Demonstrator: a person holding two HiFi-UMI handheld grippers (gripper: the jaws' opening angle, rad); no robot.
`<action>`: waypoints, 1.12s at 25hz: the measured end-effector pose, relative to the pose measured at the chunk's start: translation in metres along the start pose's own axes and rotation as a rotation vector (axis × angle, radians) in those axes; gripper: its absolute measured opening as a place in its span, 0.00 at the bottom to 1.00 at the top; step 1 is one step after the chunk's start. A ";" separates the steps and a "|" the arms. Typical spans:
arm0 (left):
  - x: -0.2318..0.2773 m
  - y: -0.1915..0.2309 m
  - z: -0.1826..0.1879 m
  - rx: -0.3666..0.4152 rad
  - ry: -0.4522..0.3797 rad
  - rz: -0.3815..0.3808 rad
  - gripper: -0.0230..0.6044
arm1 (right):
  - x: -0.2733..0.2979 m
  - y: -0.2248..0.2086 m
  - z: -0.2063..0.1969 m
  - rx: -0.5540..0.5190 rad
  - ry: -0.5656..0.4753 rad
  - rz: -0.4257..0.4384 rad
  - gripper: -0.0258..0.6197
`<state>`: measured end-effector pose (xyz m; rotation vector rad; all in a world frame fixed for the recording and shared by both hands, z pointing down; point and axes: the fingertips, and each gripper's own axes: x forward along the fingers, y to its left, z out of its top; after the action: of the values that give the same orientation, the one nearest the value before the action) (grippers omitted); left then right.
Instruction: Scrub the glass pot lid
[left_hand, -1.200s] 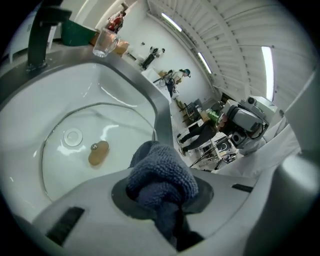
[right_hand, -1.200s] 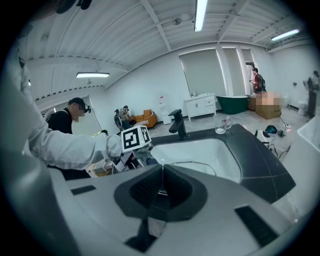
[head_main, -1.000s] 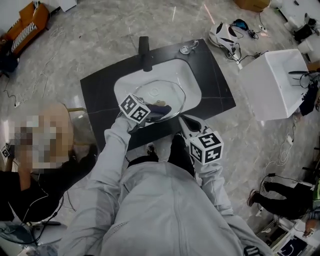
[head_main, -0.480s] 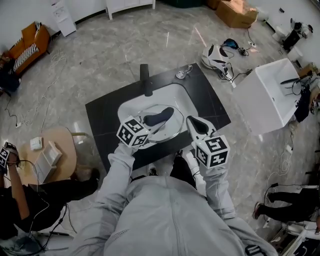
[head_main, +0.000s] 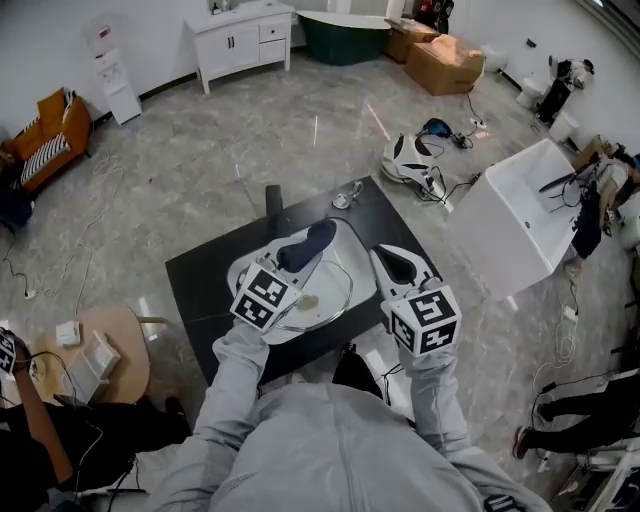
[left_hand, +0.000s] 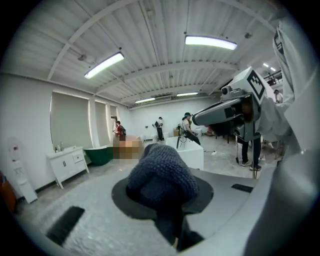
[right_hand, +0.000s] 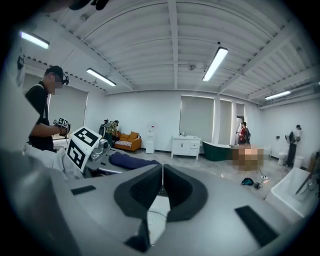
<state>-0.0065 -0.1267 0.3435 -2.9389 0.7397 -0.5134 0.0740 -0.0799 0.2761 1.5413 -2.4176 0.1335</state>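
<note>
The left gripper's (left_hand: 162, 196) jaws are clamped on a dark blue knitted scrubber (left_hand: 162, 170), which juts from them toward the far side of the room. The right gripper's (right_hand: 161, 187) jaws are pressed together with nothing between them. The glass pot lid (head_main: 335, 280), clear with a thin metal rim, lies in the white sink (head_main: 243, 268) set in the black table (head_main: 200, 290). The left arm reaches over the near left of the sink, and its gripper aims level toward the faucet (head_main: 273, 200). The right arm holds its gripper over the sink's right rim. Half a second ago the scrubber lay across the middle of the lid; now it points past the lid's far edge, while the right gripper has barely shifted.
</note>
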 end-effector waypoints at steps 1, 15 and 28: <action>-0.001 0.001 0.008 0.020 -0.005 0.004 0.17 | -0.003 -0.003 0.006 -0.008 -0.009 -0.005 0.09; -0.016 -0.001 0.102 0.184 -0.134 0.052 0.17 | -0.033 -0.028 0.060 -0.165 -0.122 -0.114 0.09; -0.039 -0.008 0.124 0.190 -0.206 0.086 0.17 | -0.050 -0.015 0.069 -0.184 -0.162 -0.084 0.09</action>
<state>0.0061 -0.1037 0.2164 -2.7174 0.7431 -0.2530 0.0957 -0.0579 0.1952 1.6212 -2.4003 -0.2320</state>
